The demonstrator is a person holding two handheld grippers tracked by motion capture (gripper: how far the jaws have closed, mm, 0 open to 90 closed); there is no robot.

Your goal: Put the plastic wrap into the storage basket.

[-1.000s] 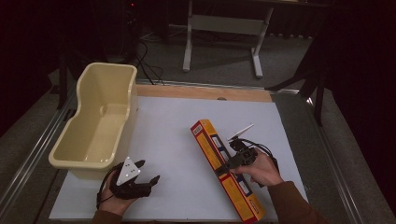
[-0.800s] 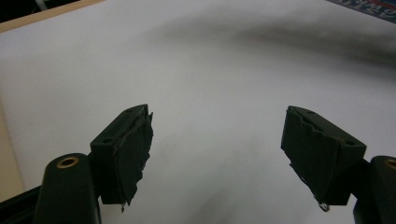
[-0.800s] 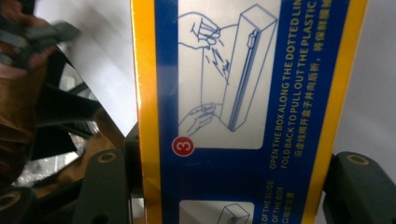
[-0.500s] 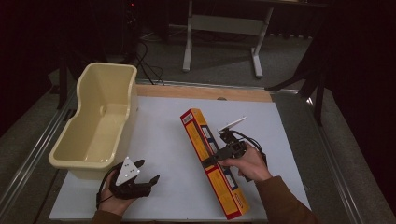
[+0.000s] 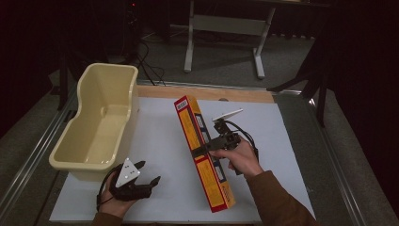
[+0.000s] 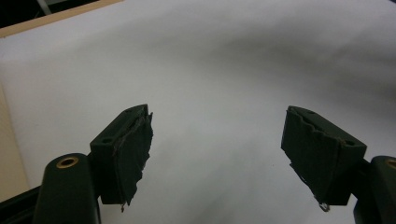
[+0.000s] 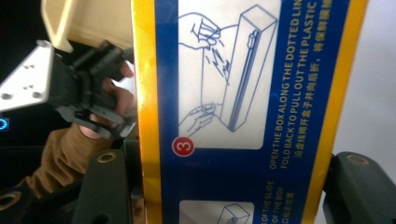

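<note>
The box point(image 5: 203, 157) has swung toward the tub point(image 5: 101, 120); my right tongs point(image 5: 203, 149) clamp it mid-length, left tongs point(image 5: 149, 175) gaping empty — keep it level.

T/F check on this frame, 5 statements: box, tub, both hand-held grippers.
1. The right hand-held gripper is clamped on the long yellow box. True.
2. The box lies inside the cream tub. False: it is over the white table sheet, right of the tub; nothing shows inside the tub.
3. The left hand-held gripper holds nothing, jaws apart. True.
4. The left hand-held gripper grips the tub's rim. False: it sits by the tub's near end, with bare sheet between its jaws.
5. The box panel in the right gripper view is blank. False: it shows printed opening instructions and a red circled 3.
</note>
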